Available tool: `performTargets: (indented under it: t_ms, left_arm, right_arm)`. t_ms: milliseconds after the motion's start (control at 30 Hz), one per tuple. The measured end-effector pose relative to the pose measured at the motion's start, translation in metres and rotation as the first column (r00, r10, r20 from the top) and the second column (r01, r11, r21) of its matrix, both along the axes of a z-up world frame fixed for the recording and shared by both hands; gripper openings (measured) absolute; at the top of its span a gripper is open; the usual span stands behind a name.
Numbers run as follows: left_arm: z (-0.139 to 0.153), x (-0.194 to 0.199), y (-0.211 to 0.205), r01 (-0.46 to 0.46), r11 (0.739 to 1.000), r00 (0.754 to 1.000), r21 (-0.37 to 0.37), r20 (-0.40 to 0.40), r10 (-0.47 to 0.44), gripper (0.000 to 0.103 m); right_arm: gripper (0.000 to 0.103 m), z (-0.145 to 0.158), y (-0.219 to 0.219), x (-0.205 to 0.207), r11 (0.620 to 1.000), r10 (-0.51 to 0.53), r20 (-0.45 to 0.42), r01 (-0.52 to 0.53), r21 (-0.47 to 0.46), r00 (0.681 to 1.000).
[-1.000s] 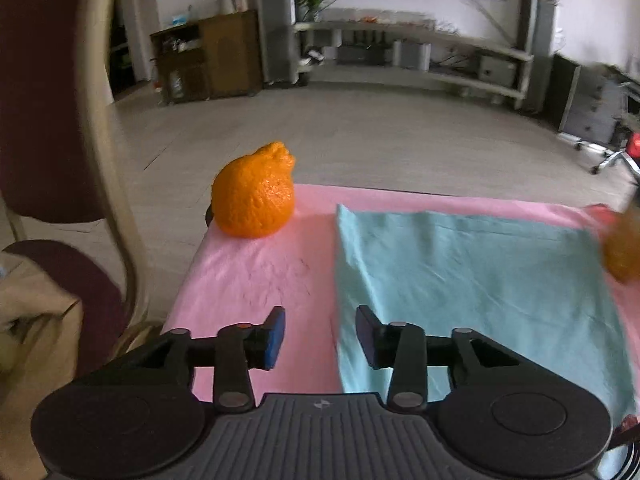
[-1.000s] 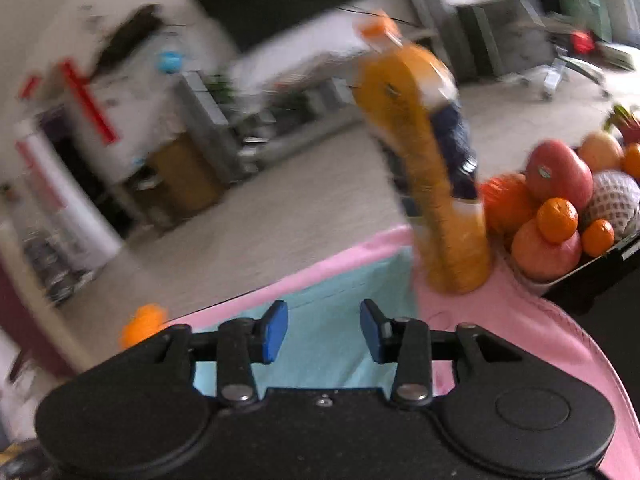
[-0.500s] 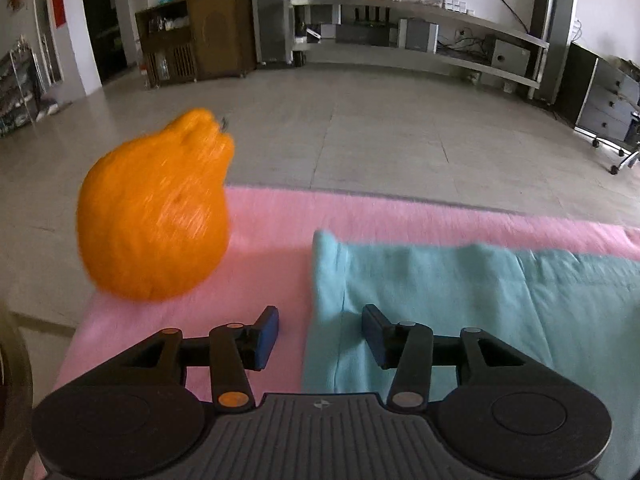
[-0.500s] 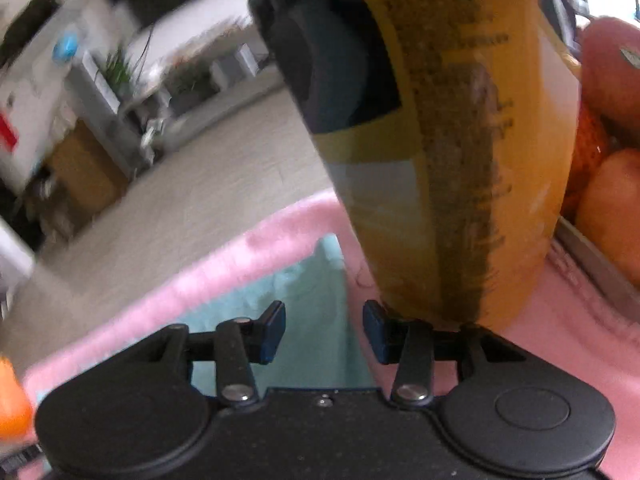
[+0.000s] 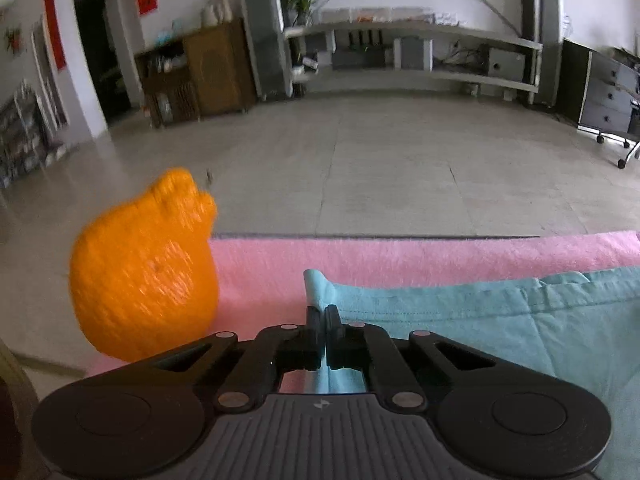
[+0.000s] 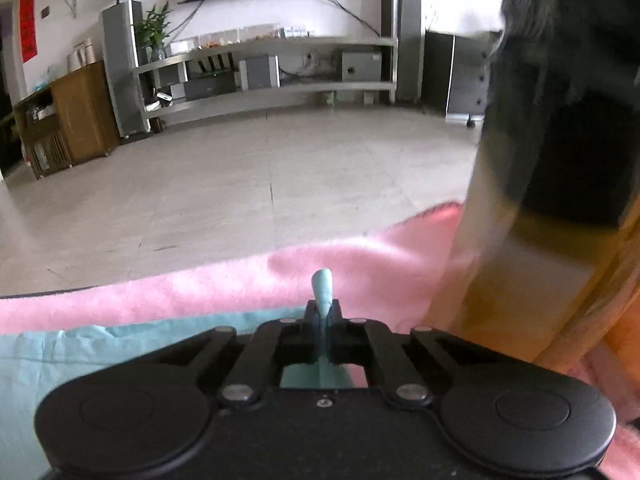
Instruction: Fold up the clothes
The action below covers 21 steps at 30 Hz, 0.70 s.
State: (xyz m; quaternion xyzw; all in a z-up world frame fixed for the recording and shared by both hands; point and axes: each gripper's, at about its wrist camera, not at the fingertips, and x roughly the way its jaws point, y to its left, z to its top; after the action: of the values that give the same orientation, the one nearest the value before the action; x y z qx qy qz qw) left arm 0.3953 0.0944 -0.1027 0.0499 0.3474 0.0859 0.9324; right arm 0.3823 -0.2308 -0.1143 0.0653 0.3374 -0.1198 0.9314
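Observation:
A light blue garment (image 5: 500, 320) lies flat on a pink table cover (image 5: 360, 256). My left gripper (image 5: 323, 312) is shut on the garment's far left corner, and a tuft of cloth sticks up between the fingers. In the right wrist view the same garment (image 6: 80, 356) spreads to the left. My right gripper (image 6: 322, 308) is shut on its far right corner, with a blue tip poking out above the fingers.
A large bumpy orange fruit (image 5: 144, 276) sits on the pink cover just left of the left gripper. A tall orange drink bottle (image 6: 552, 200) stands close on the right of the right gripper. Beyond the table's far edge is open tiled floor.
Both grippers moved forward to the garment's far corners and closed on them. They were open before. The bottle and the fruit now loom closer.

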Motion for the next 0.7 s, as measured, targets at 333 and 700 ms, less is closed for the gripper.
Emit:
performTargets:
  t_ms: [333, 700]
  left_arm:
    - [0.068, -0.064, -0.010, -0.025, 0.997, 0.999, 0.071, 0.048, 0.022, 0.004]
    - [0.111, -0.225, 0.001, 0.008, 1.000, 0.999, -0.020, -0.049, -0.009, 0.004]
  right_arm:
    - [0.003, 0.077, -0.017, -0.062, 0.998, 0.054, 0.071, -0.055, 0.019, 0.996]
    - [0.003, 0.150, -0.045, -0.216, 0.976, 0.084, 0.036, -0.090, 0.197, 0.996]
